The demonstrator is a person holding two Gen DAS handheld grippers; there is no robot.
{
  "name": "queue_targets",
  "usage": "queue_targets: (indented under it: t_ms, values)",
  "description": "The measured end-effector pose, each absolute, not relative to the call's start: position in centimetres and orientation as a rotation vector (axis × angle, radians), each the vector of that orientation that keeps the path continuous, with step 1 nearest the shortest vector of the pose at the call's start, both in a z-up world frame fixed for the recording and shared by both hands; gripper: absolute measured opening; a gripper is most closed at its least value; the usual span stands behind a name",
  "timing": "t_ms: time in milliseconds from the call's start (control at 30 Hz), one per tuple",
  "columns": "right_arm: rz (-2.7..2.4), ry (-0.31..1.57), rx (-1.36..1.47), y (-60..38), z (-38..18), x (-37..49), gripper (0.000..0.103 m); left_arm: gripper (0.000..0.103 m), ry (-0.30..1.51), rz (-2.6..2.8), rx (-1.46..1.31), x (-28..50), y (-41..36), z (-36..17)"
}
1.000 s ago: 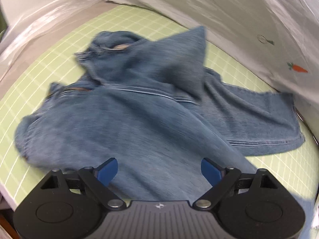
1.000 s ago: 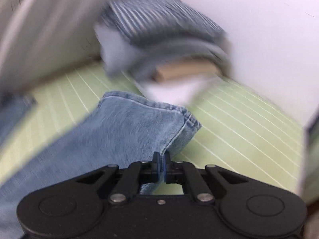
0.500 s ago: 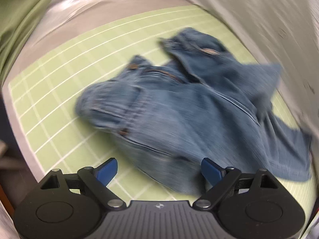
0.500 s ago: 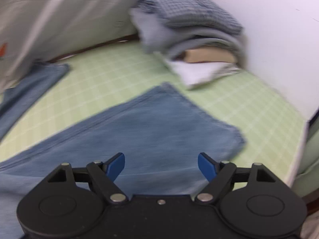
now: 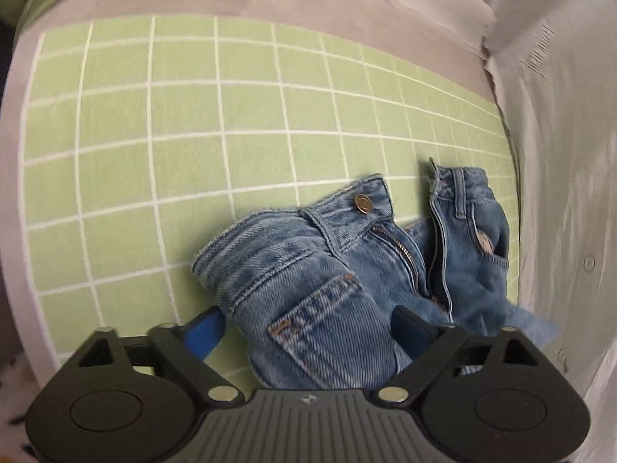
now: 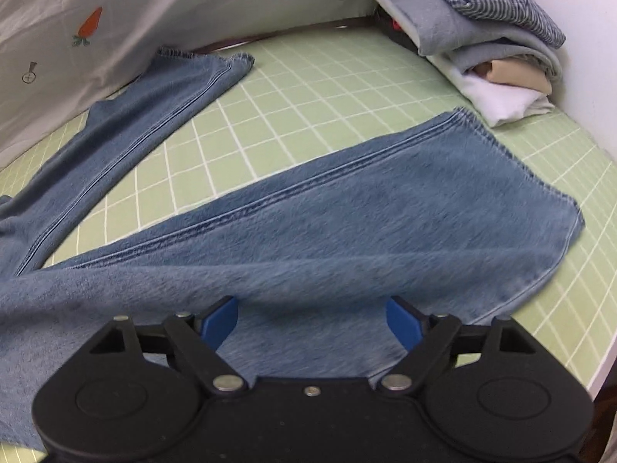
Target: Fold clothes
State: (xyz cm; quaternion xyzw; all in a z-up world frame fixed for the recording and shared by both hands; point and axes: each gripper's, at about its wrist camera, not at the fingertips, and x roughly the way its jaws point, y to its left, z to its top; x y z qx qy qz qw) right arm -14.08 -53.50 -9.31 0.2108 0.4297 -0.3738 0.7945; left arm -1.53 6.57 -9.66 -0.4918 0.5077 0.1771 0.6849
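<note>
A pair of blue jeans lies on the green grid mat [image 5: 154, 135]. In the left wrist view I see its crumpled waistband [image 5: 347, 254] with button and open zipper. My left gripper [image 5: 308, 328] is open, its jaws on either side of the waist and pocket fabric, holding nothing. In the right wrist view the near leg [image 6: 347, 223] lies spread flat and the far leg [image 6: 146, 115] stretches toward the back wall. My right gripper [image 6: 314, 318] is open just above the near leg, empty.
A stack of folded clothes [image 6: 482, 34] sits at the mat's [image 6: 308, 88] back right corner. A white sheet with a carrot print [image 6: 88, 23] lines the back wall. White covered walls [image 5: 559, 193] border the mat on the right in the left wrist view.
My right gripper let go of the near leg's hem and opened; the leg now lies flat. My left gripper swung left and came down close over the waistband, staying open.
</note>
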Motion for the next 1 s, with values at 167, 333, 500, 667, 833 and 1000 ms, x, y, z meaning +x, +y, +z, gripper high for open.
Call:
queue_targets:
  t_ms: [167,333,500,667,833,1000]
  values:
    - [-0.804,0.929,0.433,-52.9,-9.3,-13.4,0.085,0.023,1.05,0.323,-0.879,0.8,6.0,-6.1]
    - [-0.804,0.941,0.413,-52.2,-9.4,-12.7,0.085,0.02,0.75,0.249,-0.603,1.0,6.5,2.7]
    - [-0.778,0.997,0.411,-51.7,-10.5,-11.9,0.085,0.032,0.823,0.448,-0.437,-1.0,8.7,1.9]
    - [-0.742,1.006,0.413,-51.7,-10.6,-11.2,0.085,0.063,0.943,0.51,-0.51,-3.5,8.4,-0.9]
    - [-0.695,0.946,0.408,-52.5,-9.5,-9.7,0.09,0.088,0.897,0.418,-0.435,-2.1,4.4,0.1]
    - [-0.636,0.868,0.391,-54.2,-8.4,-7.3,0.102,0.092,0.896,0.311,-0.41,0.2,-0.4,-0.1]
